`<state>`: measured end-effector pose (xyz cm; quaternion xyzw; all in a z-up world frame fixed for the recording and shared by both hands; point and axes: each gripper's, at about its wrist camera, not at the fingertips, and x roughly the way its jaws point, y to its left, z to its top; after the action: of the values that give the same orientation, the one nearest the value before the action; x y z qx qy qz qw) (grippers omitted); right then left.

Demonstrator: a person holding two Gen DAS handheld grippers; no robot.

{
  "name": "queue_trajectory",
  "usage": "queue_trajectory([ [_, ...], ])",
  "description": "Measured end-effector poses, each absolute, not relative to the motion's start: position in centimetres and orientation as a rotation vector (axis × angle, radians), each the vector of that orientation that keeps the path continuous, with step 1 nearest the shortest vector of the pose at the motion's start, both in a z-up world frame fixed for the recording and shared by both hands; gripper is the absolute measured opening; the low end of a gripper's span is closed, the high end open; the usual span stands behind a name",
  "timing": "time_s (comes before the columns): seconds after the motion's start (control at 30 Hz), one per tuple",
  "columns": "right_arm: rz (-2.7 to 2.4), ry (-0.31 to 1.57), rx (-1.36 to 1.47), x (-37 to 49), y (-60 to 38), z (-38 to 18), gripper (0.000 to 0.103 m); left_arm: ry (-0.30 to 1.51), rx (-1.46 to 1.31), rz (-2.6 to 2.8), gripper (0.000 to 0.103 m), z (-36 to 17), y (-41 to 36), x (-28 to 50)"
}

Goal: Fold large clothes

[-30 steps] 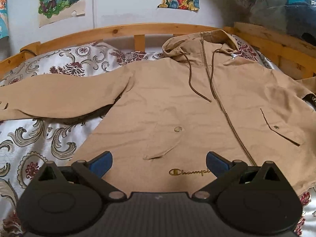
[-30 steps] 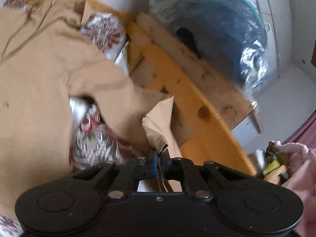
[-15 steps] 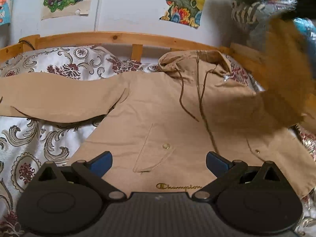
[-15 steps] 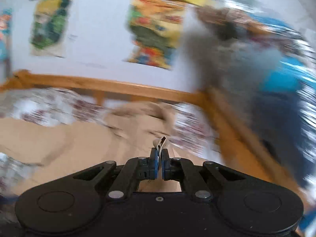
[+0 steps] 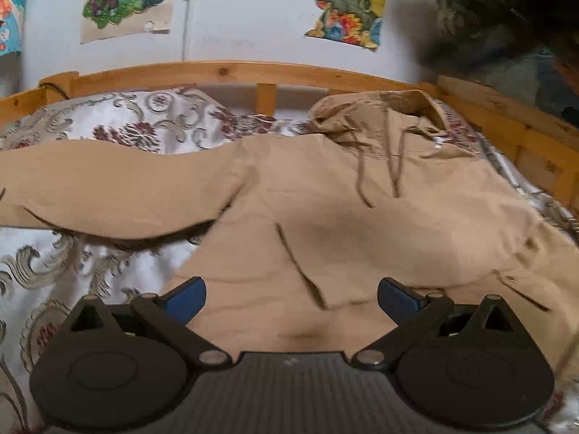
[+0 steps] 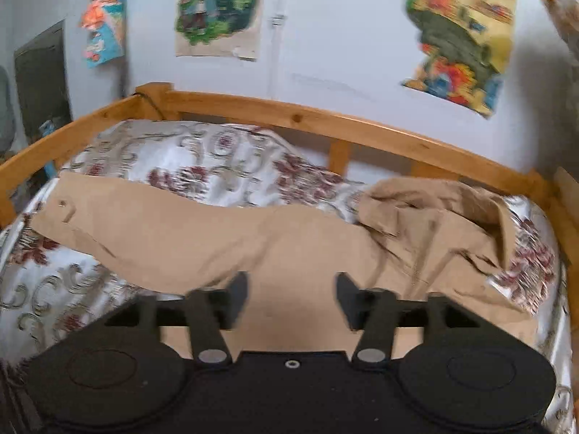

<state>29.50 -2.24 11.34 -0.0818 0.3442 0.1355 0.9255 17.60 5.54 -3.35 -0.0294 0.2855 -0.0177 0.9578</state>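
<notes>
**Soft jacket on the bed: where we would take hold**

The bed [image 5: 231,70], framed in pine rails, carries a flowered cover [image 5: 119,130], and across it lies our tan hooded jacket [image 5: 325,217], front up, filling the middle of the left wrist view from about 9 o'clock to 3 o'clock. Its hood [image 5: 380,112] bunches at 1 o'clock near the rail; one long sleeve [image 5: 108,195] stretches out flat toward 9 o'clock. On the 3 o'clock side the cloth looks doubled over the body, though blur keeps us from tracing that edge.

We judge the jacket light but bulky, limp rather than stiff, a woven shell that creases where bent and will sag between two holds. We would pinch it at seamed edges: the sleeve's cuff end, the hem, the shoulder.

Thin drawcords [image 5: 394,173] dangle from the hood and could snag.

The left gripper [image 5: 291,298] is spread wide above the hem, holding nothing. The right gripper [image 6: 291,298] also stands apart and empty over the chest.
</notes>
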Motion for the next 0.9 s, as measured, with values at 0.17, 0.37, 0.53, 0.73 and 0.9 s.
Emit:
queue_trajectory([
  [0.17,-0.047,0.737,-0.206,28.1,-12.6,6.8,0.080,0.623,-0.054,0.038,0.102,-4.3,6.6,20.1],
  [0.37,-0.295,0.831,0.070,26.3,-23.5,-0.5,0.077,0.711,-0.072,0.045,0.102,-6.2,7.3,21.2],
  [0.53,-0.299,0.833,0.303,26.9,-26.3,-3.6,0.077,0.731,-0.039,0.044,0.102,-7.1,7.1,21.5],
  [0.73,-0.263,0.853,0.216,27.4,-24.3,-4.1,0.035,0.744,-0.035,0.044,0.102,-7.5,7.1,21.7],
  [0.9,-0.309,0.802,0.046,25.9,-22.1,-2.9,0.012,0.744,-0.040,0.034,0.102,-7.2,7.2,21.7],
])
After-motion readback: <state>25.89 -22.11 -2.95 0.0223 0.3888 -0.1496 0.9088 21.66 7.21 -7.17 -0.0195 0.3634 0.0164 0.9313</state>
